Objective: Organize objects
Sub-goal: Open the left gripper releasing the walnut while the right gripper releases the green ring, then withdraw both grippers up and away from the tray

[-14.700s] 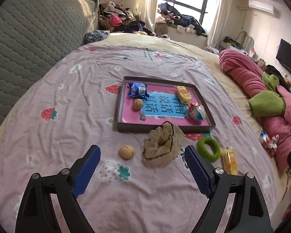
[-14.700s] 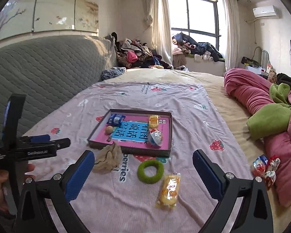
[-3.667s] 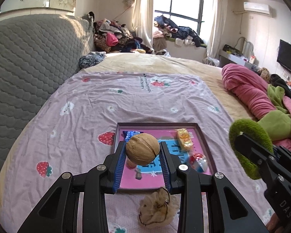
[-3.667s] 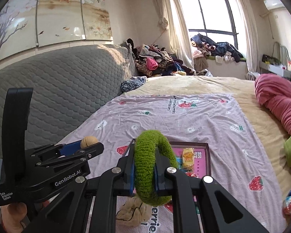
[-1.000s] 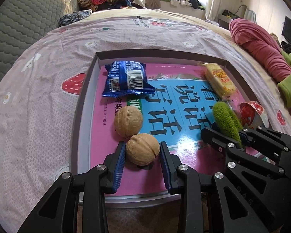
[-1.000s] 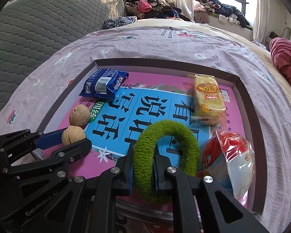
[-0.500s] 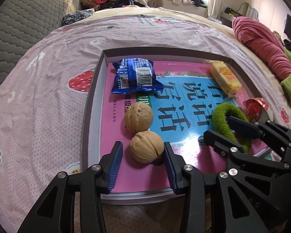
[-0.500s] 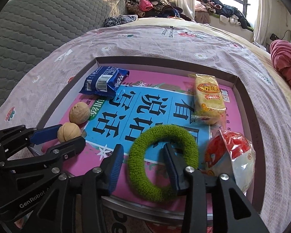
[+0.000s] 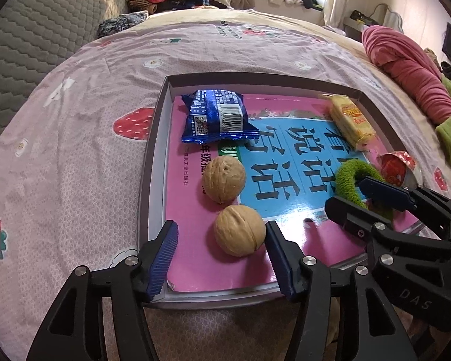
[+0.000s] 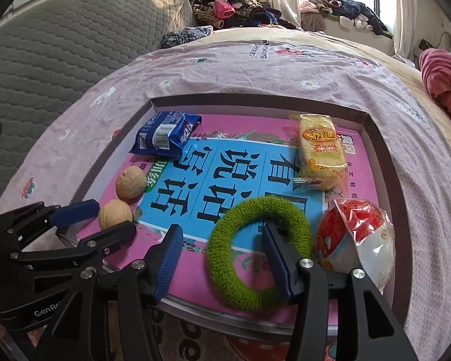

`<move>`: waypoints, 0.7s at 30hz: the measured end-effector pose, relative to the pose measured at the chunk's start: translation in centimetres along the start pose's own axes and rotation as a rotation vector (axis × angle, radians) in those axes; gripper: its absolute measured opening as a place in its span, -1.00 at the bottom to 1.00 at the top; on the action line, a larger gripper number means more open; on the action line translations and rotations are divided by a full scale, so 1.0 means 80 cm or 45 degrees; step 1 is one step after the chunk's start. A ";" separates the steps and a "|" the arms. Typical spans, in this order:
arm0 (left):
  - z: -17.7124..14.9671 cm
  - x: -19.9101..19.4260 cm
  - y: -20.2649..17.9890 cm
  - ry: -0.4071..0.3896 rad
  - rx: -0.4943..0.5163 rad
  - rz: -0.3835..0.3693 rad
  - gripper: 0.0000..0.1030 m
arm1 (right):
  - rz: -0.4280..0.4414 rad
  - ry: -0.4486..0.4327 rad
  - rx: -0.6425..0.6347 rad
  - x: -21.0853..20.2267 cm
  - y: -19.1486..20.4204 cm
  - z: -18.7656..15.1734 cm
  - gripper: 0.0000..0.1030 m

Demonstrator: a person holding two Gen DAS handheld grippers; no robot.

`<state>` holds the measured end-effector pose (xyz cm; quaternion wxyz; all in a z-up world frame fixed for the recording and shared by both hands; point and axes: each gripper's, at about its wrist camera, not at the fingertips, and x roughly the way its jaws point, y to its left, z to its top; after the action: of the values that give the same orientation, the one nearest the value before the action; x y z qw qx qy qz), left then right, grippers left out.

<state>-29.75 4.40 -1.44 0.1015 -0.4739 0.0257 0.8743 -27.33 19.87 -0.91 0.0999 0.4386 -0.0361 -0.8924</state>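
Messy bedroom, pink strawberry sheet [image 9: 75, 162] on the bed, shallow tray [image 9: 153, 138] sitting on it. A second ago both grippers were clamped; now the left gripper [image 9: 221, 258] is opening with the walnut [image 9: 240, 234] loose between its pads, and the right gripper [image 10: 222, 258] is opening too, one finger inside the green ring [image 10: 255, 252]. Tray's near edge is right under the fingers. Bare pink floor ahead of the left pads is tight: second walnut [image 9: 224, 179], blue packet [image 9: 216, 117].
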 end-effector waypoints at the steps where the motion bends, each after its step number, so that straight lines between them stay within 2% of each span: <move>1: 0.001 -0.001 0.002 0.002 -0.006 -0.010 0.20 | 0.022 -0.007 0.014 -0.002 -0.002 0.000 0.06; 9: 0.002 -0.016 0.004 -0.022 -0.027 -0.035 0.21 | 0.071 -0.044 0.074 -0.015 -0.005 0.004 0.20; 11: 0.003 -0.021 0.005 -0.030 -0.036 -0.045 0.29 | 0.091 -0.064 0.098 -0.021 -0.008 0.005 0.24; 12: 0.003 -0.024 0.006 -0.037 -0.037 -0.031 0.42 | 0.085 -0.074 0.101 -0.024 -0.008 0.006 0.25; 13: 0.004 -0.026 0.006 -0.044 -0.038 -0.016 0.48 | 0.073 -0.088 0.094 -0.030 -0.008 0.007 0.28; 17: 0.007 -0.040 0.008 -0.075 -0.045 -0.046 0.48 | 0.040 -0.137 0.103 -0.045 -0.008 0.011 0.47; 21: 0.008 -0.053 0.005 -0.100 -0.035 -0.051 0.49 | 0.037 -0.183 0.107 -0.064 -0.005 0.014 0.53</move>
<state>-28.12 3.45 2.44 0.1132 -0.4411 0.0003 0.8903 -25.26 21.32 3.65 0.0914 0.3768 -0.0870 -0.9177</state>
